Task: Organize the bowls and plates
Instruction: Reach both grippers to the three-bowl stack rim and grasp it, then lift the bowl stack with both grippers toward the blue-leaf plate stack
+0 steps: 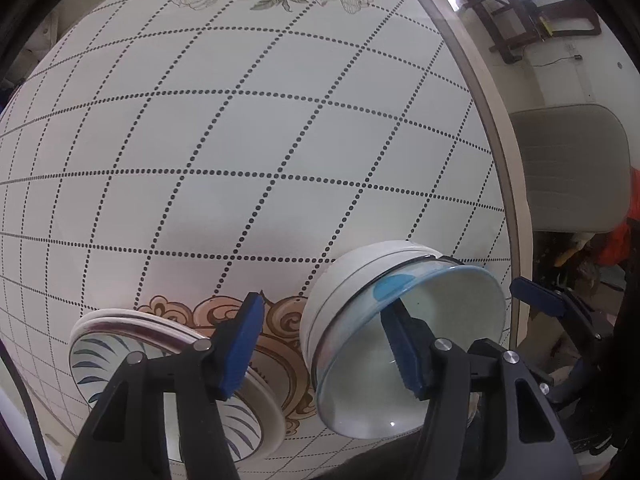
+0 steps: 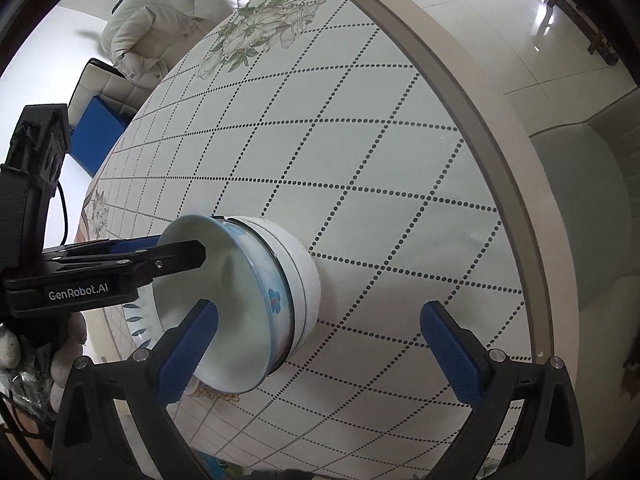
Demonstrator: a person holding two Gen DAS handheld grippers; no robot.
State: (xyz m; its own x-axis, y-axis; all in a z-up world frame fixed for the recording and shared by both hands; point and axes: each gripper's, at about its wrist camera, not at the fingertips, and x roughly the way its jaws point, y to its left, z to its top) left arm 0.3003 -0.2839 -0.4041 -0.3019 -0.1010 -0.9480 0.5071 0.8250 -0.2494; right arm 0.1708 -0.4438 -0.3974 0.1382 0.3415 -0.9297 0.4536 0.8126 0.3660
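A stack of white bowls (image 1: 400, 328) sits on the patterned table (image 1: 256, 152), the top one with blue flower marks. My left gripper (image 1: 324, 348) is open, its right finger (image 1: 404, 352) inside the top bowl and its left finger outside, over a stack of plates (image 1: 168, 364) with blue leaf pattern. In the right wrist view the bowl stack (image 2: 256, 296) lies ahead to the left. My right gripper (image 2: 320, 352) is open and empty, its left finger before the bowl's mouth. The left gripper (image 2: 120, 264) reaches in from the left.
The round table's beige rim (image 2: 492, 152) curves along the right. A grey chair (image 1: 572, 168) stands beyond it. A white padded jacket (image 2: 168, 16) hangs on a chair at the far side. Tiled floor (image 2: 500, 20) lies beyond the table.
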